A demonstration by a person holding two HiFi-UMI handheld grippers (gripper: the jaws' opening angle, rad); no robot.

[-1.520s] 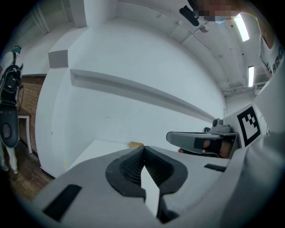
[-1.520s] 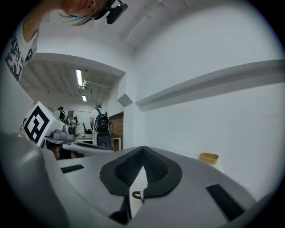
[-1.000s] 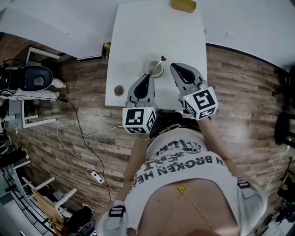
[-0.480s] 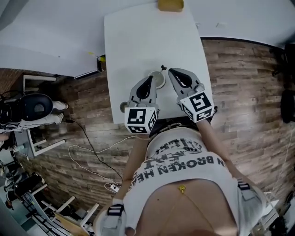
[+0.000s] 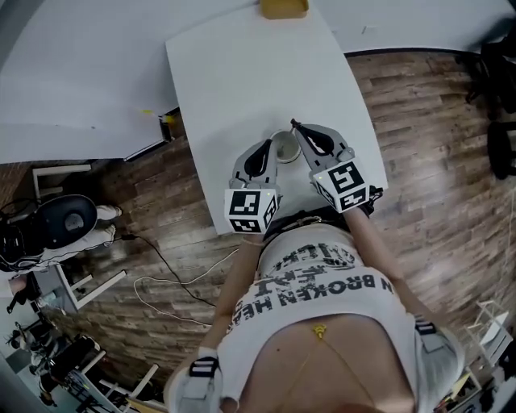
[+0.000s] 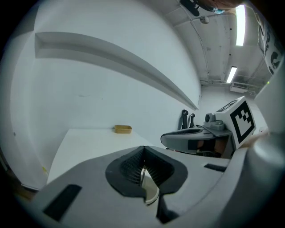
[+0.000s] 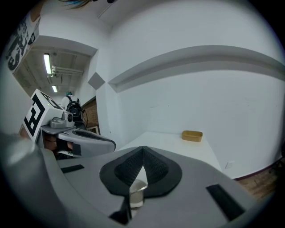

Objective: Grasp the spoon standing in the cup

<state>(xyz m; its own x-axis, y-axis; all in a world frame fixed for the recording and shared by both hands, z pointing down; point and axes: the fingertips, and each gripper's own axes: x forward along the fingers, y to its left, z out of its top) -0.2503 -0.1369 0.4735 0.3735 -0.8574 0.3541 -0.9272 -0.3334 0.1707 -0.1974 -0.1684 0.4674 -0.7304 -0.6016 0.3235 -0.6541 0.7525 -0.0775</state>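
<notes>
A pale cup [image 5: 285,148] stands near the front edge of the white table [image 5: 242,73]. The thin dark top of the spoon [image 5: 293,123] pokes up at its far right rim. My left gripper [image 5: 267,146] sits just left of the cup, jaws shut and empty. My right gripper [image 5: 300,131] is just right of it, also shut with nothing in it, its tip close to the spoon's top. In the left gripper view the cup [image 6: 150,190] shows under the closed jaws [image 6: 143,148]. The right gripper view shows the cup [image 7: 136,191] below its jaws [image 7: 143,148]; the spoon is not visible there.
A small yellow-brown tray [image 5: 283,8] lies at the table's far edge, also visible as the tray [image 6: 123,129] and the tray [image 7: 192,136]. A white wall borders the table's left. Wooden floor, a cable [image 5: 173,278] and chairs surround it.
Both grippers have moved in toward the cup and now flank it closely. The right tip has come up beside the spoon's top. The head view has shifted.
</notes>
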